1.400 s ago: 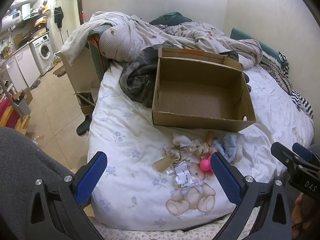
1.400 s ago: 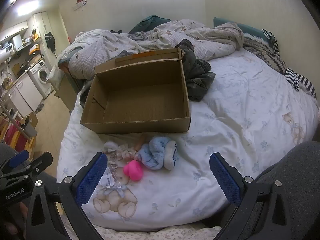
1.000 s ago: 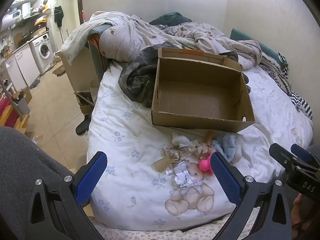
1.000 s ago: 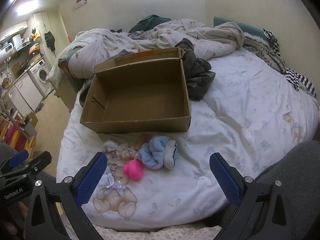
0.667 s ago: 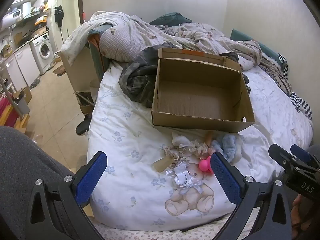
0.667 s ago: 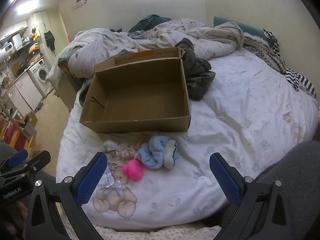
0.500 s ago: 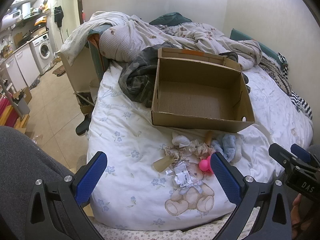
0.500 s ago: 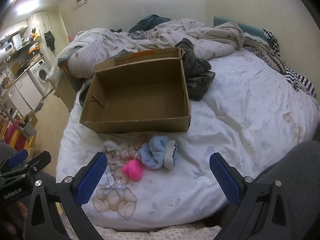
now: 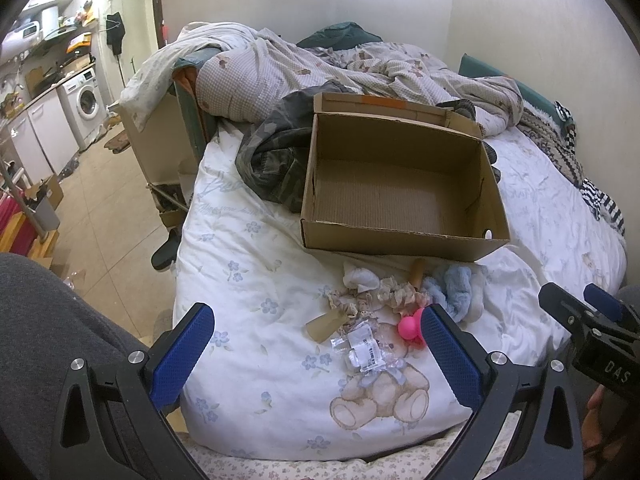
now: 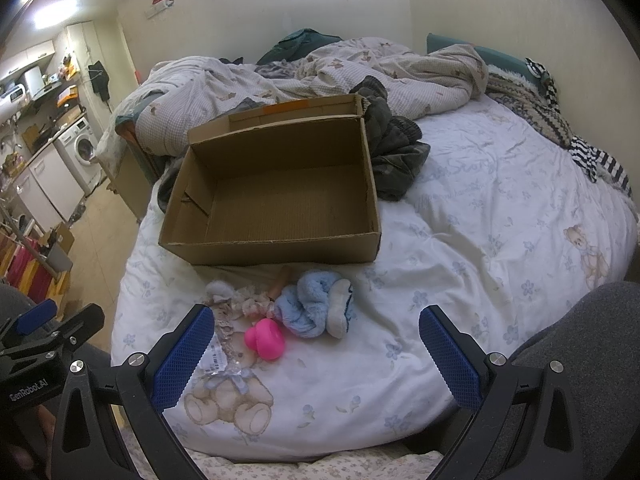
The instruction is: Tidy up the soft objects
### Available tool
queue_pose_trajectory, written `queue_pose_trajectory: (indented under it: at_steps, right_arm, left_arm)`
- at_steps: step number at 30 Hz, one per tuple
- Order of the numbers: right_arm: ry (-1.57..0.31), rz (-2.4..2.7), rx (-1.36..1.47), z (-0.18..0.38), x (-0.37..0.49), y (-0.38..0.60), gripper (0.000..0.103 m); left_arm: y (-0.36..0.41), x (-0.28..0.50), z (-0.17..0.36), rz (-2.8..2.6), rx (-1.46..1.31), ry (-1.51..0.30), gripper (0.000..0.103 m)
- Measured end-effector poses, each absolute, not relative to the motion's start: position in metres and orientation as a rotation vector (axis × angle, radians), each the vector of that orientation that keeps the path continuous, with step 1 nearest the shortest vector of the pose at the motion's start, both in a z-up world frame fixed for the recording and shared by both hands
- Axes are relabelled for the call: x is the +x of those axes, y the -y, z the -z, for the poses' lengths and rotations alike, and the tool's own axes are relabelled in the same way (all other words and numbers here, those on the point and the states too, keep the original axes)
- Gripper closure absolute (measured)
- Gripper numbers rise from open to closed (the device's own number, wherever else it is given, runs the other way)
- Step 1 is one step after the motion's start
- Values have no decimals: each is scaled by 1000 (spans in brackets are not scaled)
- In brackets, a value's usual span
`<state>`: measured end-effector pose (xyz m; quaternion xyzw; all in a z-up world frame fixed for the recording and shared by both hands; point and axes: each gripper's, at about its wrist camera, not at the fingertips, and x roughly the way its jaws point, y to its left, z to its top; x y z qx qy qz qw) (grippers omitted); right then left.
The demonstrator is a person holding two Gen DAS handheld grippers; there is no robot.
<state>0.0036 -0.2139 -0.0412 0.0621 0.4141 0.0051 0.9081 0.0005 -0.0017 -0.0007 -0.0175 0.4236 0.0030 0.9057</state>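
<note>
Left wrist view: left gripper (image 9: pixel 316 344) fingers spread wide, nothing btwn them. Cardboard box (image 9: pixel 400 184) mid-frame, bare inside. Soft toys in a heap just below it: blue plush (image 9: pixel 456 290), pink toy (image 9: pixel 410 327).

Right wrist view: right gripper (image 10: pixel 316 344) also spread, holding nothing. Judging by this, task not started; all toys left to box.

Matt corrugated cardboard box (image 10: pixel 280 204), fluffy blue plush toy (image 10: pixel 316 308), glossy pink plastic toy (image 10: pixel 266 338), cotton quilt (image 10: pixel 480 240).

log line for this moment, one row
stage: pre-grasp | left gripper: open, empty | right gripper: open, empty | cardboard box: empty | blue plush, pink toy: on bed, before box
</note>
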Motion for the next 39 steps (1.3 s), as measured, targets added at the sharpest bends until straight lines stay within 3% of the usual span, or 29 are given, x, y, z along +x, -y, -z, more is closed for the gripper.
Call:
queue_pose_trajectory:
  at_steps: [19, 28, 34, 37, 39]
  right_arm:
    - [-868, -82, 100, 27, 14, 208, 0]
    - [-1007, -134, 180, 29, 61, 227, 0]
    - [-1131, -154, 203, 50, 96, 235, 0]
    - [-1193, -180, 212, 65, 109, 236, 0]
    - [-1220, -181, 204, 76, 115, 236, 0]
  left_arm:
    - [-4, 15, 12, -25, -52, -952, 0]
    - [-11, 66, 2, -88, 2, -1036, 0]
    - [-27, 109, 26, -61, -46, -1189, 0]
    - [-26, 122, 46, -43, -39, -1268, 4]
    - [-24, 129, 66, -25, -35, -1336, 18]
